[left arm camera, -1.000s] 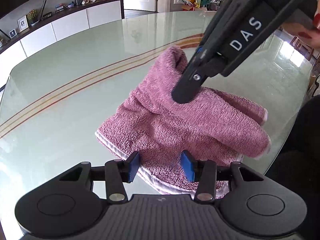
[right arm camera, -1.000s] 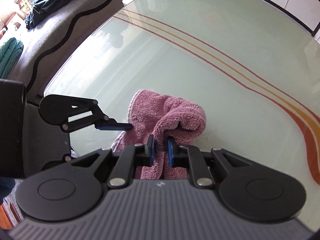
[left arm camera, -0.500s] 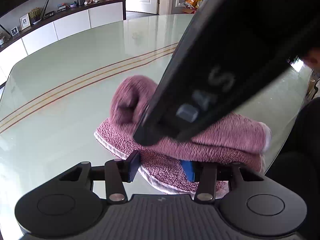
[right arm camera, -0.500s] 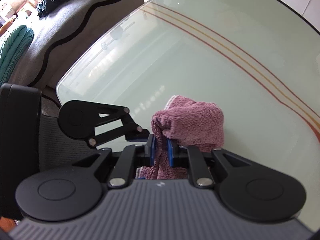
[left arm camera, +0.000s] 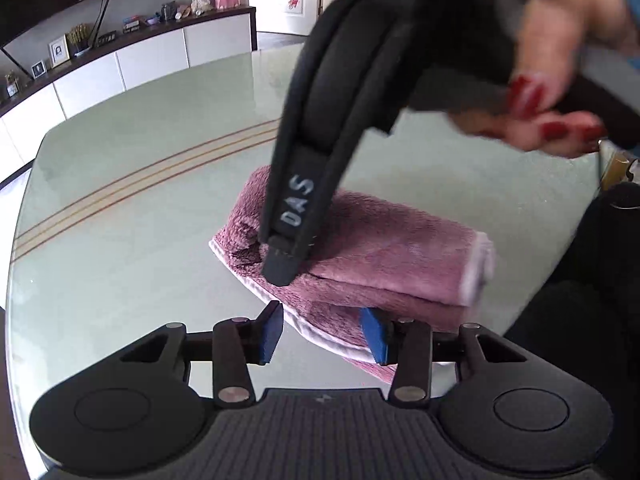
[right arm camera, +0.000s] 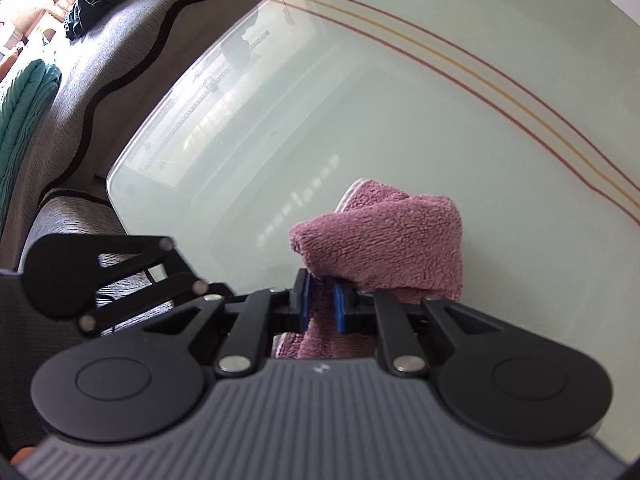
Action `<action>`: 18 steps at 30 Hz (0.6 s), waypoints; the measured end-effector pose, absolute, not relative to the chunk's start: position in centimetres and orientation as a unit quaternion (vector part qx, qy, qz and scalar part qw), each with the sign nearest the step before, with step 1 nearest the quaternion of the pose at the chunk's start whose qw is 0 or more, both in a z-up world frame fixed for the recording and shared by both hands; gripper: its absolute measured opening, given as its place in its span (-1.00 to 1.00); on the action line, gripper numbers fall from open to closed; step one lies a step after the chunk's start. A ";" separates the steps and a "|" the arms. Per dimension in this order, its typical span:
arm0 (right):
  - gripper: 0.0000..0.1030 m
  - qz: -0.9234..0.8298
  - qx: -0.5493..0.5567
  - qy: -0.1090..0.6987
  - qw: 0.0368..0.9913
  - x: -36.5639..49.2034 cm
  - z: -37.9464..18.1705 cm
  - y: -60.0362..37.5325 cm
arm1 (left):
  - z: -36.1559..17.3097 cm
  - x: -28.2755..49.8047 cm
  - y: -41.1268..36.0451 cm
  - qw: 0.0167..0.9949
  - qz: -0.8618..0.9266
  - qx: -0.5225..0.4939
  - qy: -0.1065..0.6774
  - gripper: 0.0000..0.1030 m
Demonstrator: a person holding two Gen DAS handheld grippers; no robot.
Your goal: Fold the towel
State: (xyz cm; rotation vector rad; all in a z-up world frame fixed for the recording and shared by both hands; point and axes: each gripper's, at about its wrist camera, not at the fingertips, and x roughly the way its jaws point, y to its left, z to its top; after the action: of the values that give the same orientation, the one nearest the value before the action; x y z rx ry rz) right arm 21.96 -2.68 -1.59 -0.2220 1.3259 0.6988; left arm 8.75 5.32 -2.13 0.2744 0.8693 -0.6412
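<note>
A: Now, where is the towel (left arm camera: 384,252) from the tongs?

B: Right under the right gripper (right arm camera: 320,300), clamped on an upper fold; from that point the long axis runs toward the person's side of the table (left arm camera: 140,240).

A: And the left gripper (left arm camera: 320,336)?

B: Jaws apart, holding nothing, over the towel's near white hem. The right is nearer the fold.

A: Its look?

B: Pink terry, doubled in layers on the glass, the clamped end bunched and not yet flat.
</note>
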 end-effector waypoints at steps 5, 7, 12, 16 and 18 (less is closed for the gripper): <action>-0.78 0.317 -0.098 0.600 0.728 21.8 -1.5 -3.2 | -0.6 7.1 4.1 0.847 -0.330 0.140 0.391 -0.17; -0.78 0.318 -0.102 0.598 0.729 21.6 -1.5 -3.2 | -0.4 7.3 3.9 0.849 -0.336 0.146 0.382 -0.17; -0.78 0.322 -0.113 0.593 0.730 21.4 -1.5 -3.1 | 0.5 7.8 4.5 0.851 -0.356 0.083 0.377 -0.17; -0.78 0.325 -0.110 0.595 0.727 21.7 -1.4 -3.6 | 0.1 8.0 3.5 0.856 -0.354 0.059 0.372 -0.17; -0.78 0.326 -0.109 0.594 0.727 21.6 -1.4 -3.7 | -0.5 8.1 2.7 0.856 -0.351 0.064 0.373 -0.17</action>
State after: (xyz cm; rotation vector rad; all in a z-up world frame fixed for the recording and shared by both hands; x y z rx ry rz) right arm 21.61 -3.66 -1.38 -0.2407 1.3107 0.7195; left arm 8.11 2.74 -0.51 0.1347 0.7841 -0.7378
